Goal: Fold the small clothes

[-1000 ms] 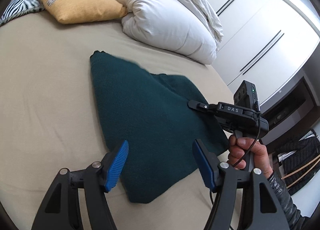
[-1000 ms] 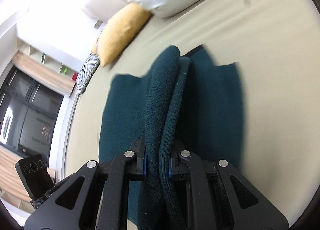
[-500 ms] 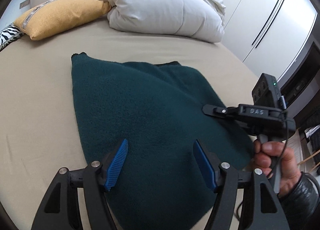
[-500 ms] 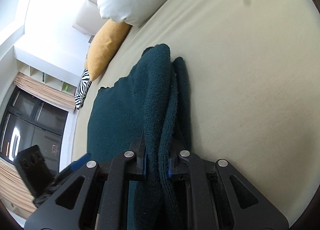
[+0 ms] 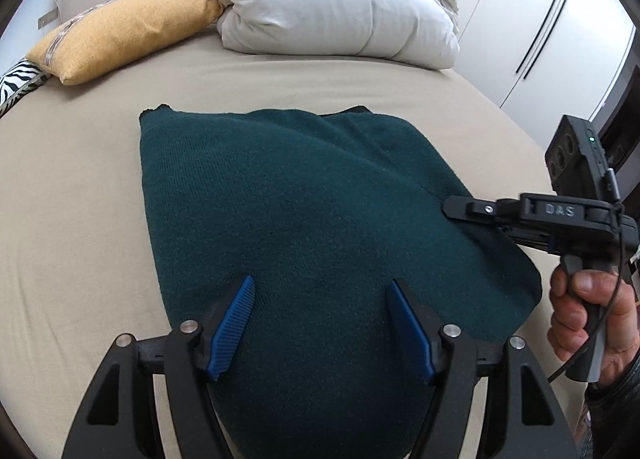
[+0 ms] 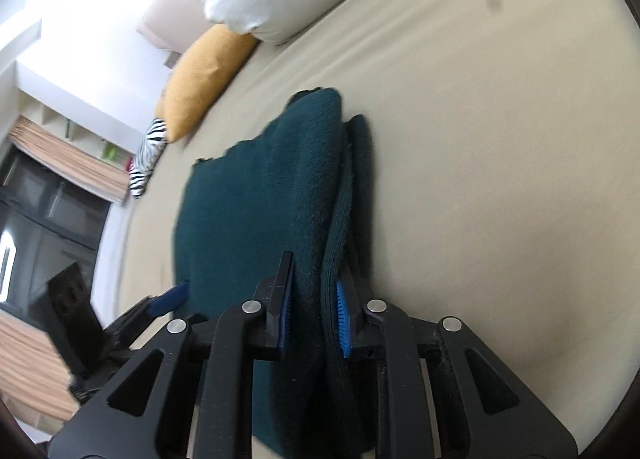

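Note:
A dark green knit garment (image 5: 304, 211) lies folded over on the beige bed (image 5: 72, 187). My left gripper (image 5: 320, 299) is open and empty, its blue pads hovering over the garment's near part. My right gripper (image 6: 314, 283) has its jaws parted a little, with the garment's doubled right edge (image 6: 320, 187) still between the blue pads. It shows at the garment's right edge in the left wrist view (image 5: 472, 209), held by a hand (image 5: 584, 311).
A yellow cushion (image 5: 124, 35), a white folded duvet (image 5: 332, 3) and a zebra-print pillow (image 5: 16, 83) lie at the head of the bed. White wardrobe doors (image 5: 532, 43) stand to the right, past the bed's right edge.
My right gripper has carried the garment's edge across and down onto the bed and its jaws have parted. My left gripper has moved forward over the garment.

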The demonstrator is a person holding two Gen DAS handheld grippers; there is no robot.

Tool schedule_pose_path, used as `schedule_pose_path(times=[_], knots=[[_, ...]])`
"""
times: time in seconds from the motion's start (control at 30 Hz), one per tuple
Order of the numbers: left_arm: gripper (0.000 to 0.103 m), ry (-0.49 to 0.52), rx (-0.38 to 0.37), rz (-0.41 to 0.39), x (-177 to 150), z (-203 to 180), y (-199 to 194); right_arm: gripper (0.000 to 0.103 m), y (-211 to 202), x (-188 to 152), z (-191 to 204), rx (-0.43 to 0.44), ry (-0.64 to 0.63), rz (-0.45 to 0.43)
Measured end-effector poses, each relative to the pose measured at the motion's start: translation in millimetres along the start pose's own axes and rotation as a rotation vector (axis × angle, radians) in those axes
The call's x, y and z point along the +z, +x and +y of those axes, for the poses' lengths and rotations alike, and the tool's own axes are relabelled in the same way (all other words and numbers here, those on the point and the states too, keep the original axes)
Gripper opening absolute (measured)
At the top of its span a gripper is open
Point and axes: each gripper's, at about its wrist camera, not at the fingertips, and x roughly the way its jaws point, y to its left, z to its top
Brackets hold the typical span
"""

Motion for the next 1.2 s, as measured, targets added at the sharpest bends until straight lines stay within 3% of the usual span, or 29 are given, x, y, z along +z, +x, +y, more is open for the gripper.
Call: schedule_pose_path(times=[0.13, 0.3, 0.37, 0.4, 0.43, 0.5, 0.6, 0.7, 0.83, 0.9, 1.13, 1.2], knots=[[0.071, 0.003, 0.011, 0.009, 2.0, -2.0, 5.5, 0.012, 14.9, 11.9, -7.1, 0.003, 0.018, -0.014], [0.071, 0.019, 0.009, 0.006, 0.9, -1.7, 8.6, 0.010, 24.5, 11.8, -24.1, 0.082, 0.040, -0.044], [0.071, 0.028, 0.011, 0.005, -0.4, -1.8, 8.3, 0.013, 15.3, 6.8, -27.9, 0.112, 0.069, -0.044], [0.071, 0.034, 0.017, 0.007, -0.6, -2.5, 8.6, 0.025, 9.0, 3.6, -29.2, 0.099, 0.091, -0.051], [0.071, 0.035, 0.024, 0.008, -0.4, -3.0, 8.9, 0.029, -4.2, -0.7, -27.3, 0.030, 0.108, -0.081], [0.071, 0.043, 0.044, 0.007, -1.2, -6.1, 9.4, 0.029, -28.0, -8.4, -13.2, -0.043, 0.079, -0.162], [0.071, 0.056, 0.062, 0.000, -2.9, -8.9, 10.0, 0.029, -56.5, -25.8, 25.9, 0.020, -0.041, -0.223], [0.071, 0.068, 0.074, -0.001, -3.5, -9.7, 10.0, 0.029, -49.1, -42.5, 46.2, 0.029, -0.127, -0.170], [0.072, 0.102, 0.091, -0.001, -5.5, -12.5, 10.7, 0.023, -6.4, -56.6, 21.8, -0.047, -0.098, -0.036], [0.072, 0.102, 0.088, -0.003, -5.4, -10.9, 10.9, 0.000, -6.5, -57.8, 10.8, -0.021, -0.081, -0.068], [0.073, 0.119, 0.092, -0.015, -6.9, -9.9, 11.2, 0.000, -16.1, -55.3, 8.0, -0.070, -0.056, -0.068], [0.073, 0.124, 0.093, -0.015, -7.0, -10.6, 10.5, 0.008, -31.0, -52.1, 16.2, -0.110, -0.042, -0.097]])
